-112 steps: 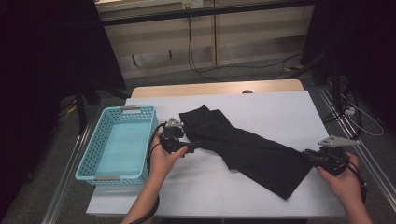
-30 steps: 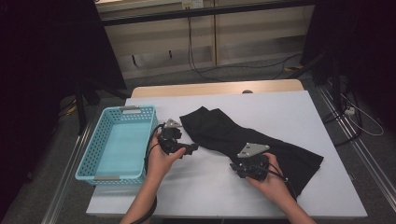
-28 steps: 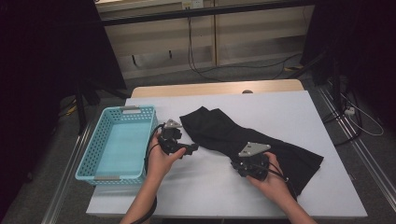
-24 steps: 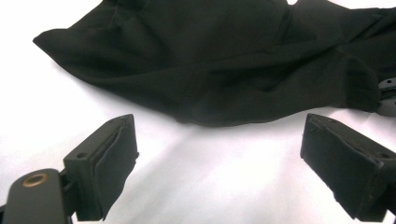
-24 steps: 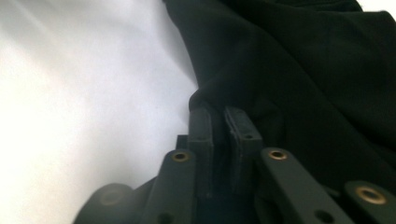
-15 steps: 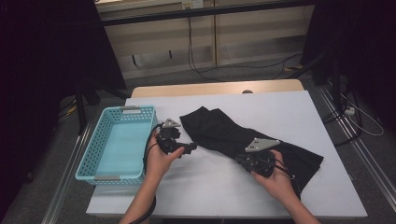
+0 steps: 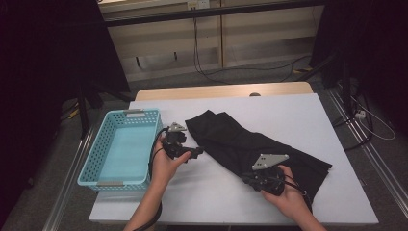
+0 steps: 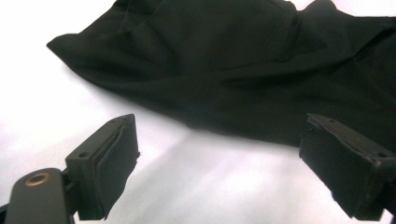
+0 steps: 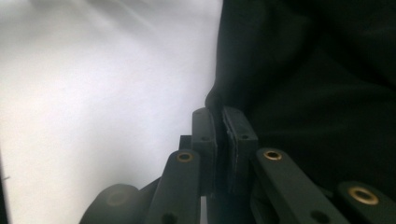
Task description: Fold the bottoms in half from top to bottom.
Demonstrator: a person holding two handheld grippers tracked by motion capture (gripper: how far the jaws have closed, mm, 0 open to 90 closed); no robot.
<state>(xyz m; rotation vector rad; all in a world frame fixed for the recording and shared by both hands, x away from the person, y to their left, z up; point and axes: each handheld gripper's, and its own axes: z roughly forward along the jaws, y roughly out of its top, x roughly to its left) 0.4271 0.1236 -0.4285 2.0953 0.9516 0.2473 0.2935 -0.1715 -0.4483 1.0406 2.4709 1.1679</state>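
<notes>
A black cloth (image 7: 240, 142) lies crumpled across the middle of the white table (image 7: 202, 197). My left gripper (image 7: 196, 153) rests at the cloth's left edge, next to the basket. In the left gripper view it (image 8: 219, 163) stands open, the cloth (image 8: 224, 60) lying just beyond its pads with bare table between them. My right gripper (image 7: 246, 177) sits at the cloth's near edge. Its jaws have just been closing, and in the right gripper view it (image 9: 218, 116) is shut on a fold of the cloth's edge (image 9: 303, 84).
A light blue plastic basket (image 7: 111, 183) stands empty at the table's left side, close to my left hand. Bare white table lies in front of the cloth and at the far right. Cables run over the floor behind the table.
My right hand came in from the cloth's far right end to its near edge, then shifted a little right. The cloth's right end now lies shorter. The left hand stayed put.
</notes>
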